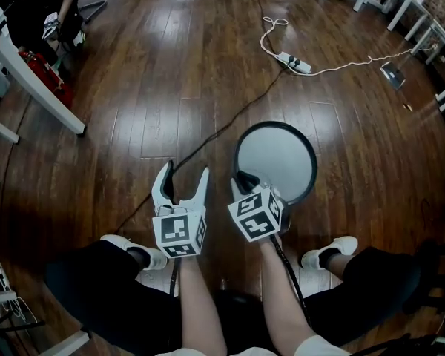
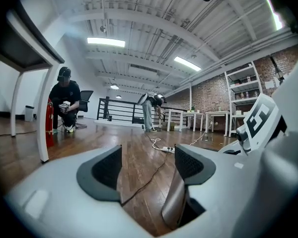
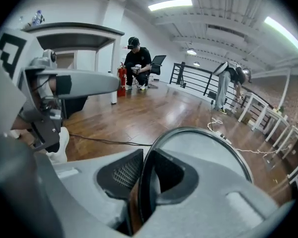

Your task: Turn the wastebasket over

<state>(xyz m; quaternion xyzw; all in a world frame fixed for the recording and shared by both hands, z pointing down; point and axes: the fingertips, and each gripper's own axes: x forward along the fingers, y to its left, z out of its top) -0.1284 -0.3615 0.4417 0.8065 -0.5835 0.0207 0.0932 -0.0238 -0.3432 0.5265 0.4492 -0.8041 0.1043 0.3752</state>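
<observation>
head view: wastebasket [image 1: 278, 154] stands mouth up on the wooden floor [image 1: 170, 87]; right tool [image 1: 245, 180] at its near rim; left tool [image 1: 184, 176] just left of it | left gripper view: left tool wide open, empty, a cable [image 2: 154, 175] on the floor beyond | right gripper view: right tool clamped on the wastebasket's rim, one jaw inside.

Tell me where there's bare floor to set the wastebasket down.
Bare floor lies right of the wastebasket, and left between the cable and the table leg. Crowded: the near side, by the shoes.
</observation>
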